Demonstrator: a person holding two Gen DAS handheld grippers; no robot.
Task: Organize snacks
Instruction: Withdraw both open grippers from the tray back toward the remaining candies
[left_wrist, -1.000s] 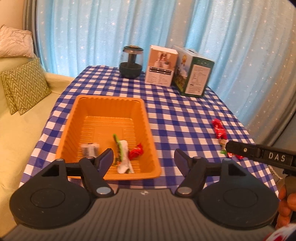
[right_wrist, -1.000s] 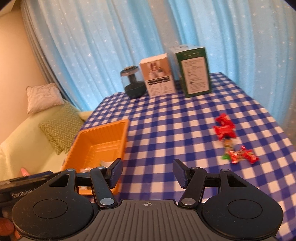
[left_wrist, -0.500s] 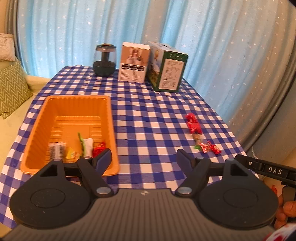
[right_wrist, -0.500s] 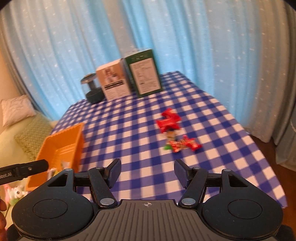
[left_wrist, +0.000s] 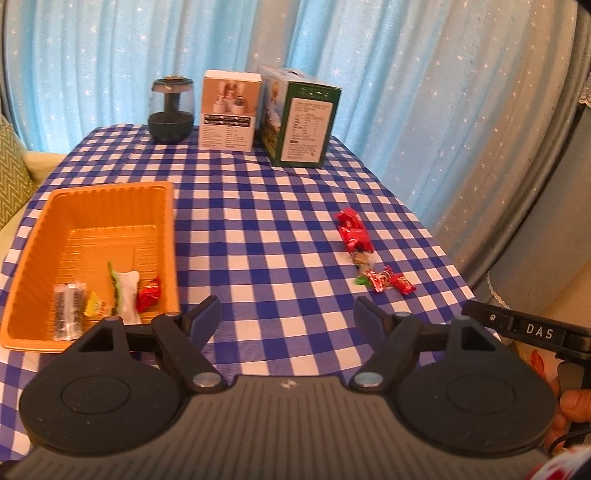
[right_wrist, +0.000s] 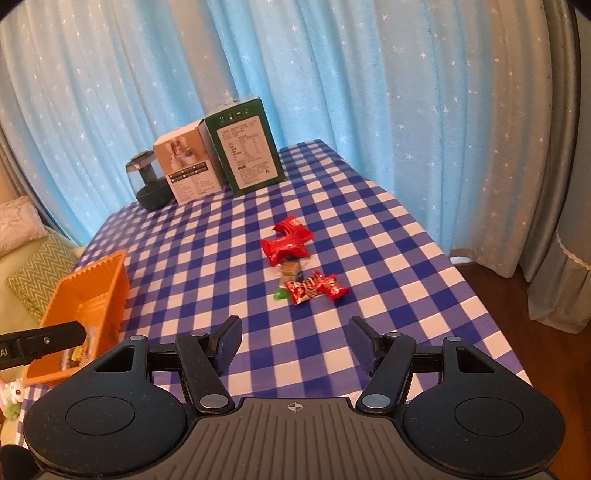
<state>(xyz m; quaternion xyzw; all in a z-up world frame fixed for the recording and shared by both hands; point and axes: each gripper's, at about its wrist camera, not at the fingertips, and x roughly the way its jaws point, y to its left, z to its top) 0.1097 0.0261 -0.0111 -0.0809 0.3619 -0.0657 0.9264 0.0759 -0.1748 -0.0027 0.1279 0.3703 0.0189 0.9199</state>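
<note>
Red candy wrappers (right_wrist: 300, 258) centre frame on checked tablecloth (right_wrist: 207, 258), well apart from orange tray (left_wrist: 92, 206) at left; likely light, crinkly, slippery, best pinched across twisted ends. Right gripper (right_wrist: 294, 343) half open, empty; left gripper (left_wrist: 288, 317) just widened, empty. Blue curtain (right_wrist: 332, 74) behind.

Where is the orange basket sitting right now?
The orange basket sits on the left side of the checked table in the left wrist view, with a few snacks inside, well apart from the loose red candies lying to its right.
</note>
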